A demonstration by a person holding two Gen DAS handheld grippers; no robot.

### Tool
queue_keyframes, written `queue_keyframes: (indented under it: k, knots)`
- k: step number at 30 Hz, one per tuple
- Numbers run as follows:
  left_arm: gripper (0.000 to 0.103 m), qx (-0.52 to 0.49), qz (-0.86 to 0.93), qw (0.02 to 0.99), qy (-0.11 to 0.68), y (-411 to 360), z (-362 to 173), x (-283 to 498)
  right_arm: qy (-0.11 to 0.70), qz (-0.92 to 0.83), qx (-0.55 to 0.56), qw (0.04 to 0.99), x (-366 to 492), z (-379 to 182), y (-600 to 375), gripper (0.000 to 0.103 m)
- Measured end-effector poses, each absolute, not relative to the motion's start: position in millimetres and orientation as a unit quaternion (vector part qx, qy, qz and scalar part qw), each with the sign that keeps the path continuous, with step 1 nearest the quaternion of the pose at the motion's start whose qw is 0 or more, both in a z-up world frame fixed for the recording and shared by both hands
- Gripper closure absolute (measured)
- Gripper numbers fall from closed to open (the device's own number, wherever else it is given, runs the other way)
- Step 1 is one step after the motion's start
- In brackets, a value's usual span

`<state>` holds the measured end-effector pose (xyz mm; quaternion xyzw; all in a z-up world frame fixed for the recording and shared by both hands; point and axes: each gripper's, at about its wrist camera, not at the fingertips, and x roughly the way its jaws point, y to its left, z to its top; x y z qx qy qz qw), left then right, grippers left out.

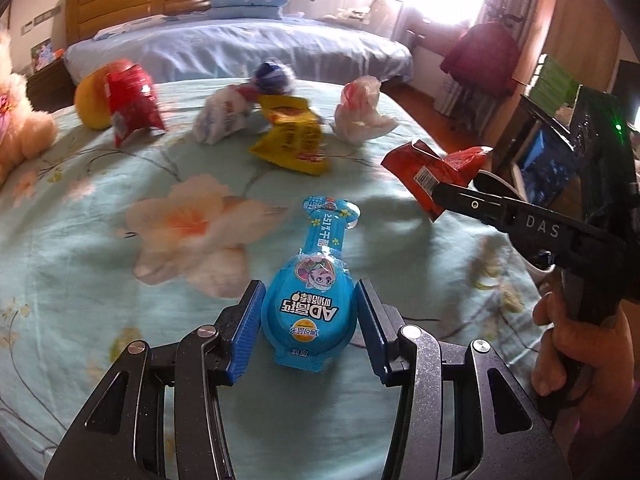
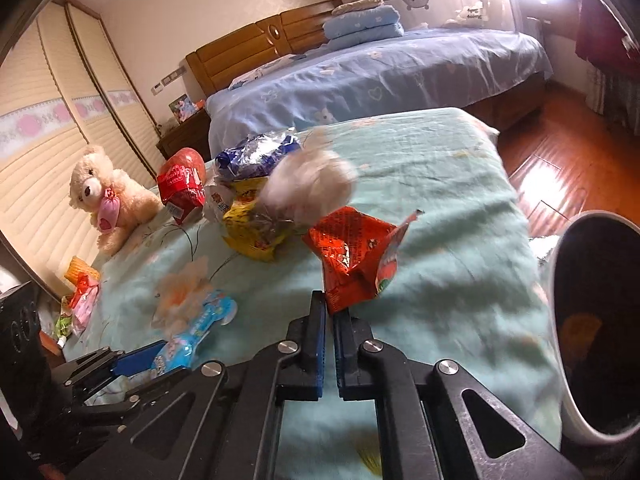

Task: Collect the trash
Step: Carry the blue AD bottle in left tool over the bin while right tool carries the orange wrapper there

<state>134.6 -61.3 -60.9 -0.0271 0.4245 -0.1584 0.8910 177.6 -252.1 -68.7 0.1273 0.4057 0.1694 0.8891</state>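
A blue lollipop-shaped snack packet [image 1: 310,308] lies on the teal floral bedspread [image 1: 100,240] between the open pads of my left gripper [image 1: 309,320]; the pads stand beside it with small gaps. It also shows in the right wrist view [image 2: 192,338]. My right gripper [image 2: 329,312] is shut on a red snack wrapper [image 2: 354,256] and holds it above the bed; it also shows in the left wrist view [image 1: 430,176]. More trash lies further back: a yellow wrapper [image 1: 294,140], a white crumpled bag [image 1: 360,114], a white-and-blue wrapper [image 1: 224,114] and a red wrapper [image 1: 134,102].
A white bin with a dark inside [image 2: 596,332] stands at the right beside the bed. A teddy bear [image 2: 106,196] sits at the bed's left edge, an orange ball [image 1: 94,100] behind the red wrapper. A second blue bed [image 2: 380,76] and wooden floor [image 2: 552,168] lie beyond.
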Motion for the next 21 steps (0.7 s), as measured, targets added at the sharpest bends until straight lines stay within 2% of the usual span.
queue_keyframes:
  k: [21]
  knots:
    - [0.057,0.0,-0.202,0.887,0.415,-110.1,-51.2,122.1,0.387,0.142,0.16,0.897,128.9,-64.6,-305.5,0.102]
